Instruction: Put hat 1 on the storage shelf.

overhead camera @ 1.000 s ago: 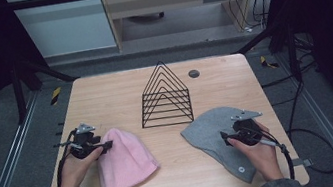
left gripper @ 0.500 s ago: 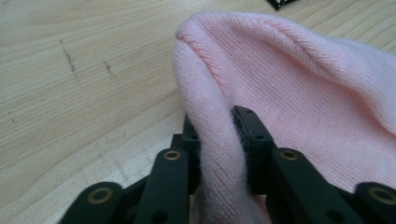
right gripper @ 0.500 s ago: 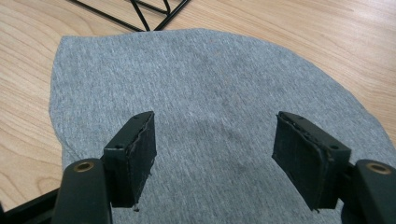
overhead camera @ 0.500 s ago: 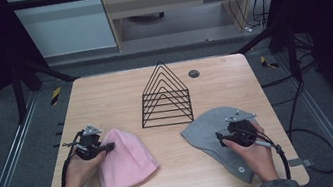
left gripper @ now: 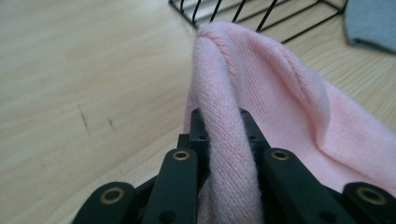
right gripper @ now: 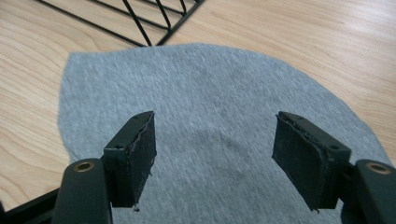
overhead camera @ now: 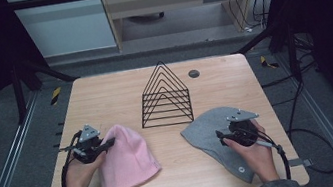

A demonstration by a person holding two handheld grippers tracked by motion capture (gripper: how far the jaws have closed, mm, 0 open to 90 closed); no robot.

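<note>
A pink knit hat [overhead camera: 126,158] lies on the near left of the wooden table [overhead camera: 103,93]. My left gripper [overhead camera: 109,144] is at its left edge. In the left gripper view its jaws have just been closing and are shut [left gripper: 223,121] on a raised fold of the pink hat [left gripper: 280,93]. A grey hat [overhead camera: 206,132] lies flat at the near right. My right gripper [overhead camera: 221,138] hovers over it. In the right gripper view the gripper [right gripper: 215,144] stands open above the grey hat [right gripper: 210,84], with nothing pinched.
A black wire rack of triangular loops [overhead camera: 165,96] stands mid-table behind both hats; its base shows in the left gripper view [left gripper: 261,14] and the right gripper view [right gripper: 140,14]. A small dark round disc [overhead camera: 193,73] lies behind the rack. Cables trail off the table's right side.
My left gripper's jaws closed onto the pink hat's edge, and the gripper rose slightly with the fold in it. The right gripper stayed over the grey hat.
</note>
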